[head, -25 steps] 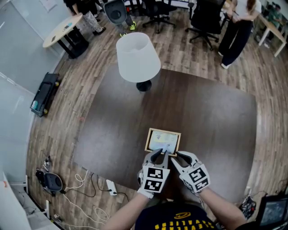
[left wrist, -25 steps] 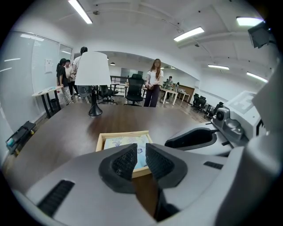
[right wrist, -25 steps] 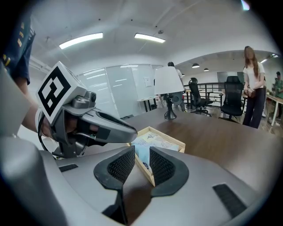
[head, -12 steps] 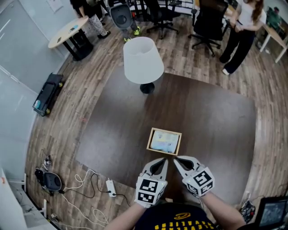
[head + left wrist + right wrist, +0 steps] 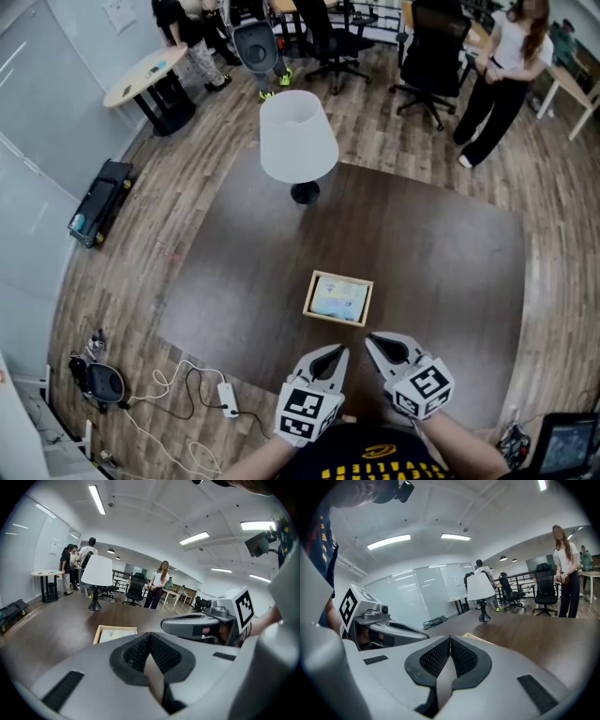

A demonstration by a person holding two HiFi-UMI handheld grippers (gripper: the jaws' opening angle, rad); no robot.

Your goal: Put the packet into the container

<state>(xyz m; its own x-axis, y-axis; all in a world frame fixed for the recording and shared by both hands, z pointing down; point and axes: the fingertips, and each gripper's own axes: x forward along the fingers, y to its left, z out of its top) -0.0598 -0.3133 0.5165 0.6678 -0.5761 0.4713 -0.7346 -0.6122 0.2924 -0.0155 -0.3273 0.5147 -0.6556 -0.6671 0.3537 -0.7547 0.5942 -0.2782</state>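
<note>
Grey plastic up close: the left gripper [image 5: 330, 357] and the right gripper [image 5: 380, 346] hang side by side over the near edge of the dark table [image 5: 441, 262], both aimed a little downward. The left's jaws are pressed together with nothing in them. The right's have just been closing and meet too, empty.

Just beyond them sits the wooden container [image 5: 309, 295], and the pale packet [image 5: 339, 299] lies flat inside it, so the job looks done. The danger from here is a careless forward swing: either closed tip could clip the near rim, shove or tip the container, and spill the packet. Whether a packet corner rides on the rim cannot be told. Far back, the white lamp [image 5: 298, 139] stands well apart from it all.
</note>
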